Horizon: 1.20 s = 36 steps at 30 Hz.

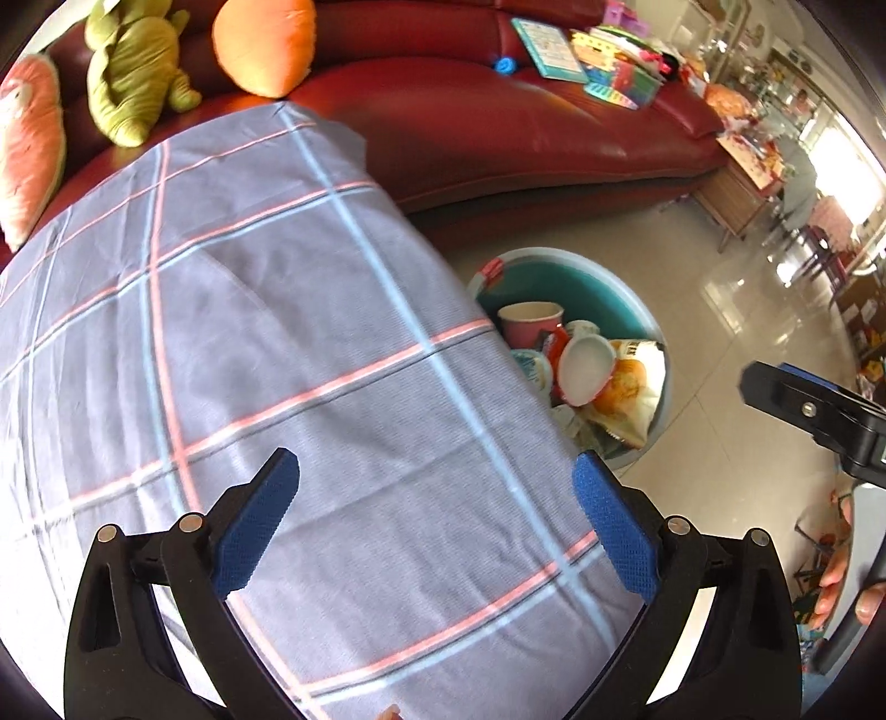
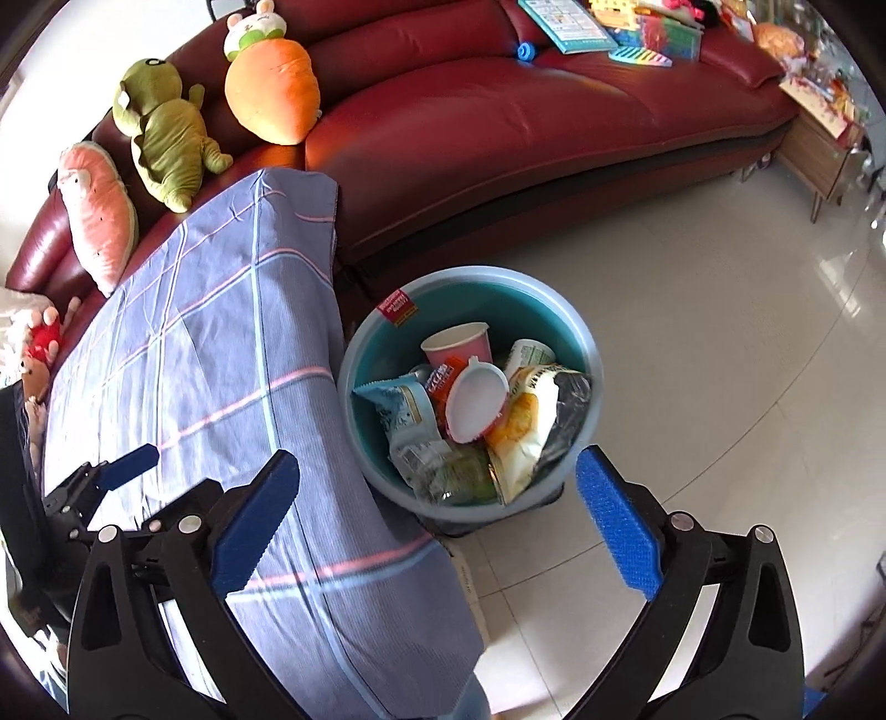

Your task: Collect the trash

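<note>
A blue-green trash bin (image 2: 576, 327) stands on the tiled floor beside the cloth-covered table (image 2: 221, 354). It holds a pink paper cup (image 2: 462, 346), a white lid (image 2: 476, 407), snack bags (image 2: 526, 432) and clear plastic wrappers. The bin also shows in the left wrist view (image 1: 631, 299), partly hidden by the table edge. My left gripper (image 1: 437, 526) is open and empty above the checked cloth (image 1: 249, 332). My right gripper (image 2: 437, 523) is open and empty above the table edge and the bin. The left gripper shows in the right wrist view (image 2: 105, 476).
A red leather sofa (image 2: 526, 111) runs behind the table, with plush toys (image 2: 160, 133) at its left and books and toys (image 2: 637, 27) at its right. A wooden side table (image 2: 819, 149) stands at the far right. Tiled floor (image 2: 720, 332) surrounds the bin.
</note>
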Tool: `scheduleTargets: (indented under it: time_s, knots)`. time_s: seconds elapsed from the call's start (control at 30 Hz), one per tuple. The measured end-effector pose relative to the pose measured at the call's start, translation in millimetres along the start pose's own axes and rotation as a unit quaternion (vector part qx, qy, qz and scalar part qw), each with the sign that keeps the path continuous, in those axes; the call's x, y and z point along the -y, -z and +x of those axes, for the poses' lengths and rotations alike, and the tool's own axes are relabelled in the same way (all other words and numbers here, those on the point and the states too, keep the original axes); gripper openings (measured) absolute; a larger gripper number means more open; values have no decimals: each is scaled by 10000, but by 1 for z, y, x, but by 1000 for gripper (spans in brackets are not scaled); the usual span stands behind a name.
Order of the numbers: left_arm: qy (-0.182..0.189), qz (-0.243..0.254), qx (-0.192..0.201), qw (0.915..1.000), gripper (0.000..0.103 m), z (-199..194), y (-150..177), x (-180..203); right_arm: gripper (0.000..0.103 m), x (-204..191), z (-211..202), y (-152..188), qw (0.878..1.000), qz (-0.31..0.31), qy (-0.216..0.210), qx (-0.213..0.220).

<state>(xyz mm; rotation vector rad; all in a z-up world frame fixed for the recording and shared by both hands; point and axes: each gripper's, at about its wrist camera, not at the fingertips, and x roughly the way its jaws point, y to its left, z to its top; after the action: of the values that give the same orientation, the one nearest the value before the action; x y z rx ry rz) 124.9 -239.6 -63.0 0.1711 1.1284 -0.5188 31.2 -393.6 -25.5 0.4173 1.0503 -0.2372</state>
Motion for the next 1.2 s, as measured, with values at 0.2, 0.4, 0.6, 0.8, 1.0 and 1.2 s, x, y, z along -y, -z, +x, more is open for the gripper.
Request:
scheduleTargets:
  time_s: [0.2, 0.4, 0.6, 0.8, 1.0, 1.2]
  knots:
    - [-56, -196, 62, 9998, 99, -12, 11, -13, 96, -9, -15, 14, 9996, -179, 203, 73]
    - [-87, -233, 212, 9995, 99, -28, 20, -18, 96, -22, -25, 30, 9984, -407, 376, 131]
    - [-111, -250, 328, 9991, 99, -42, 29, -21, 96, -31, -32, 44, 9979, -484, 416, 137]
    - [-145, -309, 427, 9985, 99, -54, 33, -24, 96, -35, -38, 46, 9978, -502, 396, 187]
    - [-252, -327, 542, 9977, 99, -60, 34, -24, 96, -37, -41, 48, 9977, -533, 380, 200]
    - [-347, -326, 598, 9971, 99, -58, 37, -24, 96, -37, -37, 48, 9978, -524, 365, 159]
